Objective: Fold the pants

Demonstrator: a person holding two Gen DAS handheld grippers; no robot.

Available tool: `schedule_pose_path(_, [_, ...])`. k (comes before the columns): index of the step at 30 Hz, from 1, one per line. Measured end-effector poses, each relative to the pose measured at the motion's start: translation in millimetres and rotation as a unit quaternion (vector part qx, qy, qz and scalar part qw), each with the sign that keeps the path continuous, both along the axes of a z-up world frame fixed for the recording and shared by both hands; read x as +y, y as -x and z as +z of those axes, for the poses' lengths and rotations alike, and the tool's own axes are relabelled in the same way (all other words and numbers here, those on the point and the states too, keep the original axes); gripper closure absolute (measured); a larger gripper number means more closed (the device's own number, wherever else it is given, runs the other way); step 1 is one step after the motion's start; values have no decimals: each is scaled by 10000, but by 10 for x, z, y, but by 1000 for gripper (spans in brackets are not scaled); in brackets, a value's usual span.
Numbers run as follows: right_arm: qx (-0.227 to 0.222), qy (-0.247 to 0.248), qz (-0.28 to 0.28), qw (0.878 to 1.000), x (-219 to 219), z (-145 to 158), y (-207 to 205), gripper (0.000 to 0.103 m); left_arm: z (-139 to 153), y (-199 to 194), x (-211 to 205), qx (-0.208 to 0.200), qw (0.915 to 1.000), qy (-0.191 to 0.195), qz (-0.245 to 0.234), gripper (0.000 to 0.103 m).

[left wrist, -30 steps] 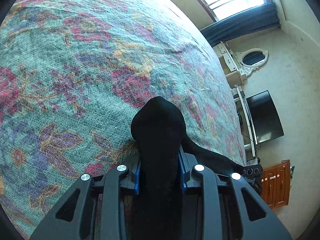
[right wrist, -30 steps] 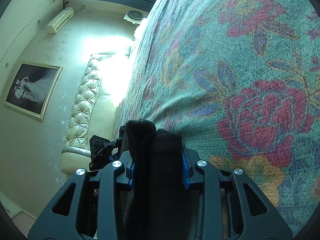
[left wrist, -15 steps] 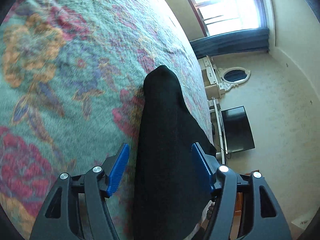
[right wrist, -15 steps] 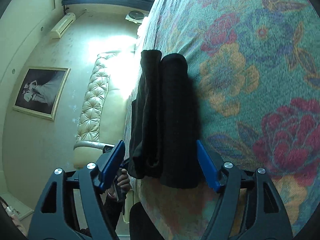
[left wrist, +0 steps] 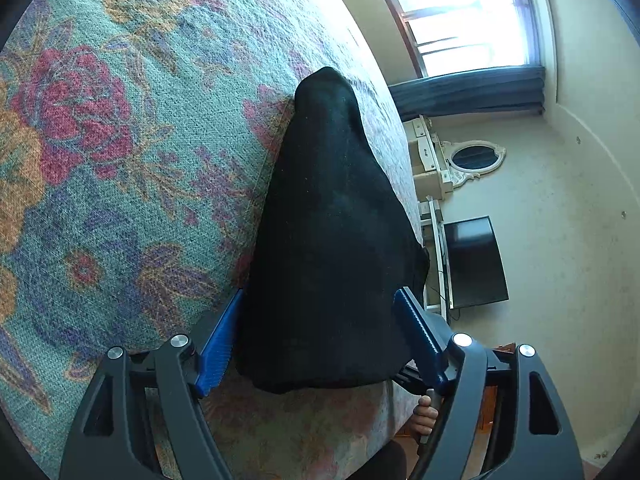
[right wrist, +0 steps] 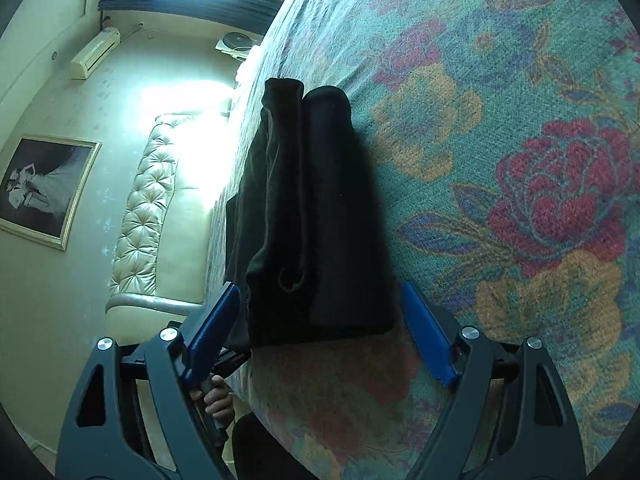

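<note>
Left wrist view, gripper: the left gripper (left wrist: pixel 320 344) has just been opening; its blue pads now stand wide on either side of the pants (left wrist: pixel 332 232) and press on nothing, where a second ago they pinched the black cloth.
Left wrist view, pants: a dark folded bundle lying on the flowered bedspread (left wrist: pixel 120 160), near the bed's side edge (a TV and mirror show beyond).
Right wrist view, gripper: the right gripper (right wrist: pixel 320 336) has likewise just been opening, jaws spread, cloth between them but let go.
Right wrist view, pants: the pants (right wrist: pixel 312 208) lie in stacked layers close to the bed's edge.
Meaning: both ends released, so this fold looks laid down; likely finished or awaiting a tidy.
</note>
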State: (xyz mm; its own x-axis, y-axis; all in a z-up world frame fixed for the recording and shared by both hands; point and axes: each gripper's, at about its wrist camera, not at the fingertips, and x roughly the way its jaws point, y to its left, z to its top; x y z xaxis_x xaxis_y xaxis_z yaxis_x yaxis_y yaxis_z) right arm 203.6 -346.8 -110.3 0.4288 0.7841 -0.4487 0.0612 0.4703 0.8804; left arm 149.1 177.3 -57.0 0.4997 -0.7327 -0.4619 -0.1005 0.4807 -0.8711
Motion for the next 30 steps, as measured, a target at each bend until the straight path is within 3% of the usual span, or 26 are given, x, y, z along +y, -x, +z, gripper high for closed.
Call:
schedule_pose_path(4, [-20,-351,-89,9993,59,-78,7,20,-46,29,55,-47,9999,115,-27,28])
schedule_pose_path(6, [-6,-494,-137,9987,118,-79,-53,14,-85,19,116,0,9999,169,25,28])
schedule_pose_path(8, [20,-338,-96,9994,202,-71,-111,14,-96,26,155,27,9997,211,74,23])
schedule_pose_path(10, [83,-5,-107,9999,276,-44,-120,24,-72,27,118,36,9999,106,89,21])
schedule_pose_path(11, [157,98,-120,9998,294,-60,-115,42,-61,18,89,40,10000,7,75,20])
schedule_pose_path(12, [217,2,-143,9997,279,-110,-100,52,-49,11,54,30,9999,-96,58,21])
schedule_pose_path(13, [262,-157,-180,9994,257,-165,-88,56,-41,14,36,3,9998,-184,52,21])
schedule_pose_path(15, [277,-360,-207,9988,205,-218,-72,64,-48,21,31,17,9995,-315,83,27])
schedule_pose_path(17, [274,-430,-202,9985,203,-220,-66,65,-122,21,82,215,9990,-382,117,55])
schedule_pose_path(20, [233,-545,-195,9981,204,-170,-55,68,-176,43,100,285,9995,-37,130,66])
schedule_pose_path(24, [175,-836,-183,9962,144,-119,6,71,-134,110,187,245,9995,103,169,72])
schedule_pose_path(30, [139,-870,-142,9960,93,-46,189,71,-68,289,253,274,9992,261,144,74])
